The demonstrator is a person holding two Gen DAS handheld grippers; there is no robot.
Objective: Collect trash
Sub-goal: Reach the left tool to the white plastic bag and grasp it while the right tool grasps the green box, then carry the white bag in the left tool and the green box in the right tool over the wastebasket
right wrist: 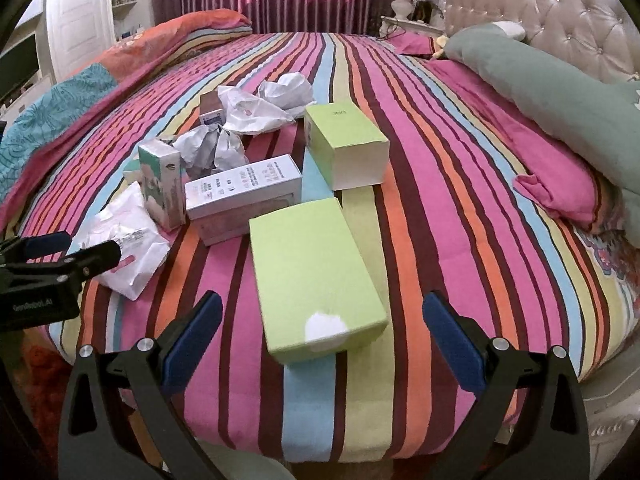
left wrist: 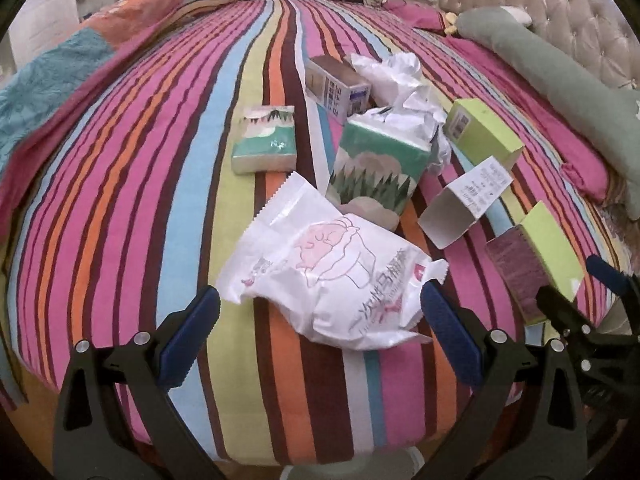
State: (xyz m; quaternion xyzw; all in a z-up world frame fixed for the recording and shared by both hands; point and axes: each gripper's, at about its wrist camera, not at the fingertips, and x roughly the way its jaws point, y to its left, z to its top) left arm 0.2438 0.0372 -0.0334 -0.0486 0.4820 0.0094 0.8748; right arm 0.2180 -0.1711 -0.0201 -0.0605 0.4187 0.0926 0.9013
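On striped bed (left wrist: 120,200), near white wrapper (left wrist: 320,272): left hand-held gripper (left wrist: 320,312) spread for grasp; right hand-held gripper (right wrist: 322,320) spread around green box (right wrist: 316,272).

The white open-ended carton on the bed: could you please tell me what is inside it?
The white carton shows a bare pale inner wall at its open mouth; nothing visible inside. Its deeper end is hidden by its own walls.

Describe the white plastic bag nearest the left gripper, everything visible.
The white plastic bag is crinkled thin film with a pink cartoon pig, grey and pink lettering and a serrated sealed edge. It lies flat and slack on the striped bedspread, between the open fingers of the left gripper, its far corner against the green tissue pack.
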